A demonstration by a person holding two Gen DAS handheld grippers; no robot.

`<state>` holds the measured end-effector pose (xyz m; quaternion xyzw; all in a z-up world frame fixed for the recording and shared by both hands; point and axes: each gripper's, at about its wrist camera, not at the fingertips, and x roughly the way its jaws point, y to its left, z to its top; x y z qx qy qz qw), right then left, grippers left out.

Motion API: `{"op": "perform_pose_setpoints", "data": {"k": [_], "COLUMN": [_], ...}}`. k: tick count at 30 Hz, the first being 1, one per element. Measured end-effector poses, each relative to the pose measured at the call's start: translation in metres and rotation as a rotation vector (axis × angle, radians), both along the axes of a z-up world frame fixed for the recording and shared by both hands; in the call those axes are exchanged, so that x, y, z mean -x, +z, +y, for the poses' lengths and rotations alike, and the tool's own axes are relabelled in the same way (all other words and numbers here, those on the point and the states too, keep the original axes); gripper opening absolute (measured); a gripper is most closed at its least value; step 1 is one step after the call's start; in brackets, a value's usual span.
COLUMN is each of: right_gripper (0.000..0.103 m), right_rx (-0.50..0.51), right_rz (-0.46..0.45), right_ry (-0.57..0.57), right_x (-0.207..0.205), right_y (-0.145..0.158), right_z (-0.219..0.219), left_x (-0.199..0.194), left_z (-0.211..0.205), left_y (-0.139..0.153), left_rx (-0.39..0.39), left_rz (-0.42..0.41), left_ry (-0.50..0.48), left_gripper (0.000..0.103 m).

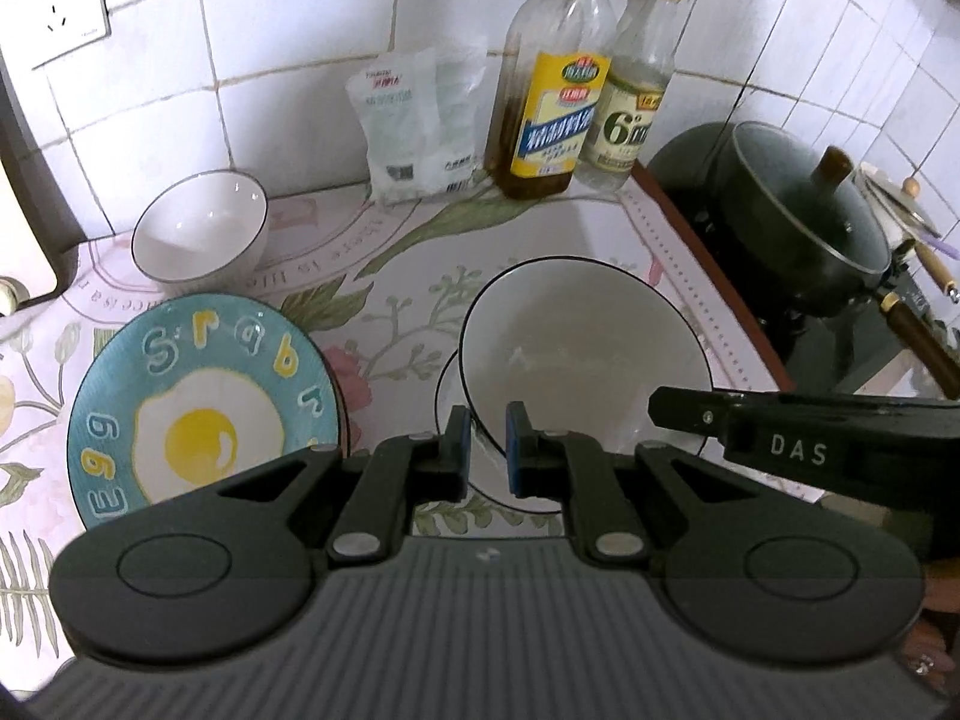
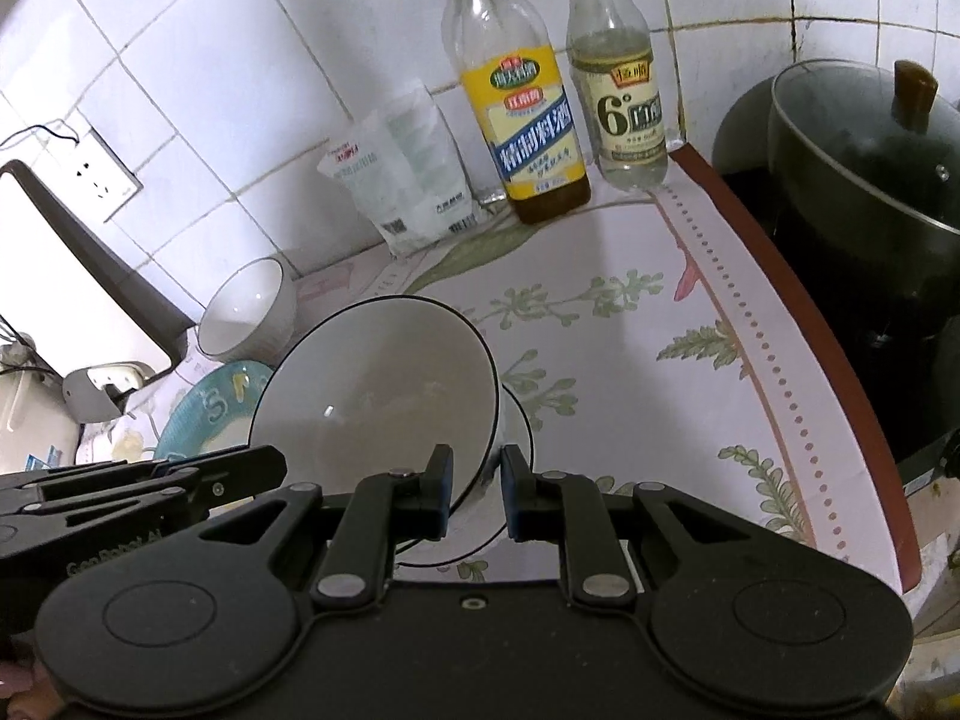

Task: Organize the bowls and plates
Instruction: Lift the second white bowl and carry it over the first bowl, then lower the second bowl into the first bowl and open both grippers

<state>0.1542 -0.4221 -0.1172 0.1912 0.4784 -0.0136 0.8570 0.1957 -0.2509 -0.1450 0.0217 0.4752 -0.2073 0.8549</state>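
Both the left gripper [image 1: 487, 441] and right gripper [image 2: 476, 483] clench opposite rims of the big bowl [image 1: 576, 354], holding it level over another bowl [image 1: 447, 387] on the counter [image 1: 600, 228], probably for nesting.

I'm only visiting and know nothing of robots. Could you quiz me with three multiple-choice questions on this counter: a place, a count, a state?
1. Where is the small white bowl? A in a drawer; B by the tiled wall, behind the egg plate; C on the stove.
2. How many bottles stand in the corner? A one; B two; C four.
3. The big white bowl is: A upside down; B full of food; C pinched at its rim by the left gripper and right gripper.

B, it sits by the wall; B, two show; C, both grippers clamp its rim.
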Motion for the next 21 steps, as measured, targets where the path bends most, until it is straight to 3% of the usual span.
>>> {"op": "perform_pose_setpoints", "data": {"k": [21], "right_gripper": [0.022], "right_rx": [0.046], "right_rz": [0.04], "right_ry": [0.047], "right_x": [-0.011], "right_y": [-0.023], "right_z": [0.01], "left_x": [-0.015], "left_z": [-0.004], "left_y": [-0.031], "left_rx": [-0.075], "left_rz": [0.083], "left_ry": [0.023], "left_gripper": [0.01]}}
